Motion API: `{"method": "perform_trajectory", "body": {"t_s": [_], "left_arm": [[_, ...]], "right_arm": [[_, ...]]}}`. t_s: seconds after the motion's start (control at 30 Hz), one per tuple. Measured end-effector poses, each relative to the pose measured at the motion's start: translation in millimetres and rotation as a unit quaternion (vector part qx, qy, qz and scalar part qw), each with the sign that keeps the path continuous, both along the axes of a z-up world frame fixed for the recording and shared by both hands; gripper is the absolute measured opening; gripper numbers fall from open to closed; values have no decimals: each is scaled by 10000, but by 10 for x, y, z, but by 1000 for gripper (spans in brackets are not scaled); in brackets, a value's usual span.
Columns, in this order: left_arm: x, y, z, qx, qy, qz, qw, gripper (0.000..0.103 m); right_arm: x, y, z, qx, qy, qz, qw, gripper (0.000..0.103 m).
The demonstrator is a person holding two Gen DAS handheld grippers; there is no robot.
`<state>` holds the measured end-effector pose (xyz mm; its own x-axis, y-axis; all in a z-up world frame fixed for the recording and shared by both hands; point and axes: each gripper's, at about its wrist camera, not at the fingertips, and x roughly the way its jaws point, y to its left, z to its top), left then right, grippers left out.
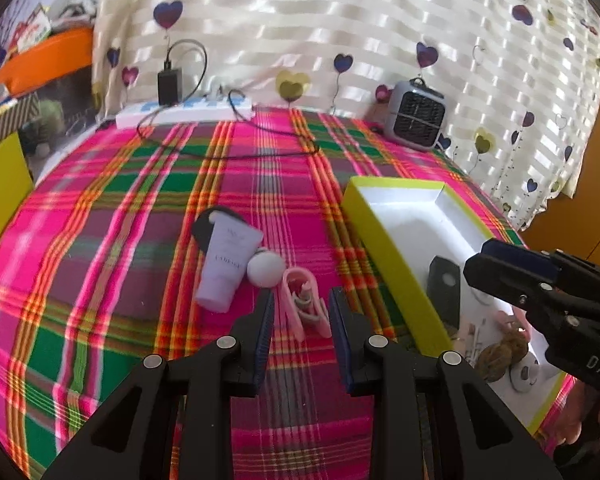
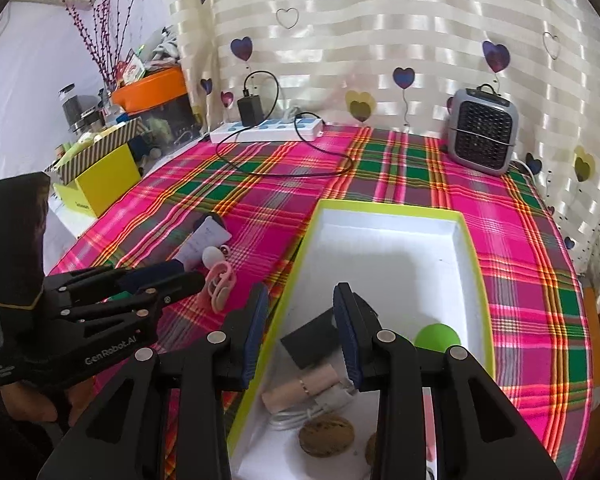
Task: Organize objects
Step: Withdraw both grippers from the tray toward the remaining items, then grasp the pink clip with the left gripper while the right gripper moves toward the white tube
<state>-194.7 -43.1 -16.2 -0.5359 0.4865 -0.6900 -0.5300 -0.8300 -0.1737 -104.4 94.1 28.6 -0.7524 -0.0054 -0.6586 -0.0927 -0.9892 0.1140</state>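
Note:
A pink clip-like case (image 1: 302,304) lies on the plaid cloth, right between the fingertips of my left gripper (image 1: 302,320), which is open and not pressing it. Beyond it rest a white ball (image 1: 265,270) and a lavender tube (image 1: 228,264) lying over a black item (image 1: 208,224). To the right stands a lime-green box (image 1: 396,276) with a white inside. My right gripper (image 2: 300,312) hangs open and empty over the box's (image 2: 388,210) left wall. Inside lie a black piece (image 2: 312,340), a green ball (image 2: 436,336), beige tubes (image 2: 300,388), a white cable (image 2: 296,416) and cookies (image 2: 326,436).
A power strip (image 1: 184,114) with a black charger and a loose cable runs along the back edge by the curtain. A small grey fan (image 1: 416,114) stands at the back right. Off the table's left side are a yellow box (image 2: 100,180) and an orange tub (image 2: 152,84).

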Motion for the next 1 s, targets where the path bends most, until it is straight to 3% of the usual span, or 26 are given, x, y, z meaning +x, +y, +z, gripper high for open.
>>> {"method": "perform_trajectory", "body": {"t_s": [0.43, 1.0], "left_arm": [[-64, 165, -166, -238, -218, 41, 9995, 32], [-87, 318, -198, -498, -193, 29, 9986, 29]], "right_arm": [[-15, 48, -45, -104, 14, 35, 9999, 35], [-4, 70, -55, -180, 63, 29, 9998, 35]]}}
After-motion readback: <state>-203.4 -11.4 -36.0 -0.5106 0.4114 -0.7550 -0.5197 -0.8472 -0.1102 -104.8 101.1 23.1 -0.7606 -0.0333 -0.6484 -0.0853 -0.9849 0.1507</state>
